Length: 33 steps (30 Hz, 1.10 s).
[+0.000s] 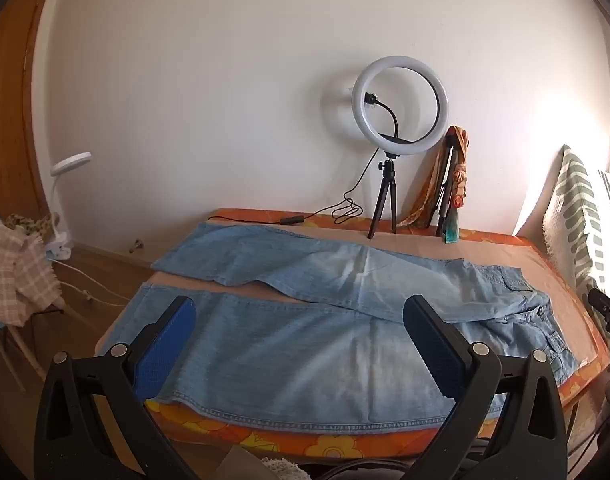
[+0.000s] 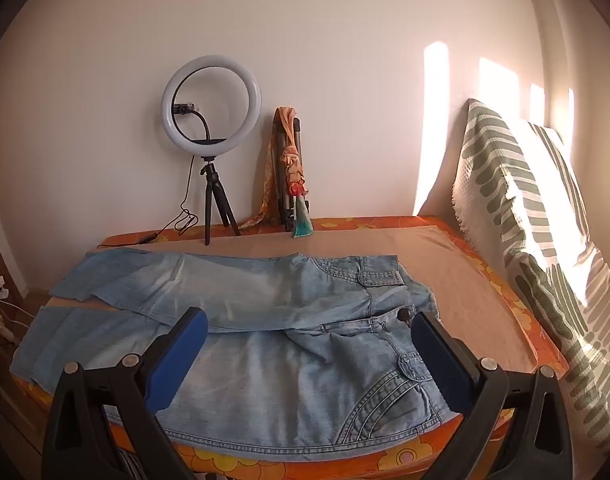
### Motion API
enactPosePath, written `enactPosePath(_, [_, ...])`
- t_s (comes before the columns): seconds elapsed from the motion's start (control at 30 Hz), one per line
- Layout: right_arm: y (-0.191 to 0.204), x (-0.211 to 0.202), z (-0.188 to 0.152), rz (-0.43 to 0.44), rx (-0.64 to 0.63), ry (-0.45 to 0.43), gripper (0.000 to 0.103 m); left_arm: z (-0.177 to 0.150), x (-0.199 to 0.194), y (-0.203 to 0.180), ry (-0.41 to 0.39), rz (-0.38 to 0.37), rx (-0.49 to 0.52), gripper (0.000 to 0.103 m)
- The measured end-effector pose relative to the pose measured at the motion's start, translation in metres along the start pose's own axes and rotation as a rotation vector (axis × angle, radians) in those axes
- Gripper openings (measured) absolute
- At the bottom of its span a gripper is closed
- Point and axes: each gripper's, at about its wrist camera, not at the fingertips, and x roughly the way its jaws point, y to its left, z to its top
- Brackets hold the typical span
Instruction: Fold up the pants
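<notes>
Pants (image 1: pixel 325 320) lie unfolded on the bed (image 1: pixel 345 444), legs apart, both the left gripper (image 1: pixel 301 340) and right gripper (image 2: pixel 309 354) spread empty above the near leg, so folding seems unstarted; next, pinch that leg's edge.

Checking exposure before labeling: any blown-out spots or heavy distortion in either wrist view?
Left wrist view: sunlight clips to white at the right edge, above the green-striped white cushion; fisheye bends the wall. Right wrist view: bright sun patches on wall and cushion; the light blue denim pants stay evenly lit and sharp.

Pants (image 1: pixel 325 320) on bed (image 1: pixel 425 236), ring light (image 1: pixel 401 108) behind.
</notes>
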Motion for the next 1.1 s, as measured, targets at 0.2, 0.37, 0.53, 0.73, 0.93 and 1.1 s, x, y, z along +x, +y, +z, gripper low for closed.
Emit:
enactPosePath(0.2, [0.001, -0.002, 0.001, -0.002, -0.002, -0.002, 0.103, 0.000, 0.000, 0.001, 0.000, -0.001, -0.006, 0.103])
enactPosePath(0.37, [0.002, -0.002, 0.002, -0.003, -0.003, -0.004, 0.103, 0.001, 0.012, 0.007, 0.004, -0.001, -0.018, 0.103])
enactPosePath(0.53, [0.002, -0.003, 0.003, -0.003, -0.002, -0.007, 0.103, 0.005, 0.000, 0.006, -0.001, 0.007, -0.018, 0.103])
enactPosePath(0.73, [0.003, -0.003, 0.002, -0.002, -0.002, -0.007, 0.103, 0.003, -0.001, 0.005, -0.002, 0.008, -0.018, 0.103])
enactPosePath(0.93, [0.002, -0.002, 0.005, -0.002, -0.003, -0.007, 0.103, 0.003, 0.000, 0.005, -0.002, 0.010, -0.018, 0.103])
enactPosePath(1.1, [0.002, -0.003, 0.001, -0.003, -0.004, -0.010, 0.103, 0.002, 0.000, 0.005, -0.003, 0.009, -0.017, 0.103])
